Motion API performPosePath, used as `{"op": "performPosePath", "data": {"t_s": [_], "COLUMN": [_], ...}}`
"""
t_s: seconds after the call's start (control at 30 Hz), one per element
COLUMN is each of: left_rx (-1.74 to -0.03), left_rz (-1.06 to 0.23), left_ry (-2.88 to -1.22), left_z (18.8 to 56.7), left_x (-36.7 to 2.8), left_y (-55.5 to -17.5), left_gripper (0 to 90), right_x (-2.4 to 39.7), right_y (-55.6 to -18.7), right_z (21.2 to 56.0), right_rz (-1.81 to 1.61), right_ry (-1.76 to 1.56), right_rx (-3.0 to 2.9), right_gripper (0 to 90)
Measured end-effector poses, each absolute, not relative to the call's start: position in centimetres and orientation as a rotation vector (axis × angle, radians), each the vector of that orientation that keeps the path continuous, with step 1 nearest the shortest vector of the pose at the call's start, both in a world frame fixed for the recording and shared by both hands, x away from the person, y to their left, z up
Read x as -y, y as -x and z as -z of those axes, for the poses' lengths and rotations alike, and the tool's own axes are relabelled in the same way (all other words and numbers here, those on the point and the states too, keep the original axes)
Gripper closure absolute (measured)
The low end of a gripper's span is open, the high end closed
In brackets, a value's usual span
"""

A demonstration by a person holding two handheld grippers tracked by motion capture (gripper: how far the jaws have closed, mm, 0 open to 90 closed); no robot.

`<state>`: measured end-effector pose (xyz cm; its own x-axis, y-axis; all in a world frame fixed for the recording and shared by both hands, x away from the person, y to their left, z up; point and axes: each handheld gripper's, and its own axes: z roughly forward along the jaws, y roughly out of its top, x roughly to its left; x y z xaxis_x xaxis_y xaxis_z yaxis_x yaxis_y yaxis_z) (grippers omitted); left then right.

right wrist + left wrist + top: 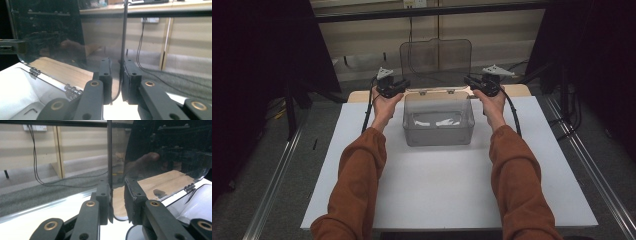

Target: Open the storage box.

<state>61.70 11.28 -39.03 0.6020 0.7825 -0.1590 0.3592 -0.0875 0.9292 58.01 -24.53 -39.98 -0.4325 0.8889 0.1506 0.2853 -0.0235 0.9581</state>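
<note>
The clear hinged lid (435, 56) stands upright above the back rim of the transparent storage box (438, 120) on the white surface (447, 190), its long axis running side to side, and each hand-held gripper is clenched on one end of it: the left hand-held gripper (402, 86) on the lid's left edge, the right hand-held gripper (469, 82) on its right edge, both equally near. Glare and dark reflections veil the lid's panel, and the white item inside the box is too hazy to name.

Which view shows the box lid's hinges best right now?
The right gripper view: two hinges sit close and sharp along the lid base. The left gripper view catches one hinge at its right edge; the high view shows them tiny on the box rim.
</note>
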Motion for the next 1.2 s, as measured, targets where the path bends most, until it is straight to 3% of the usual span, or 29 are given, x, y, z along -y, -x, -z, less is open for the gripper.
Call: {"op": "performPosePath", "data": {"t_s": [1.2], "left_rx": [-1.067], "left_rz": [-0.384], "left_ry": [-1.733], "left_z": [39.1], "left_x": [-10.6], "left_y": [-63.2], "left_gripper": [65.8], "right_x": [24.4], "right_y": [-60.1], "right_z": [39.6], "right_rz": [-1.456], "right_ry": [-1.465], "right_rx": [-1.777], "right_gripper": [73.8]}}
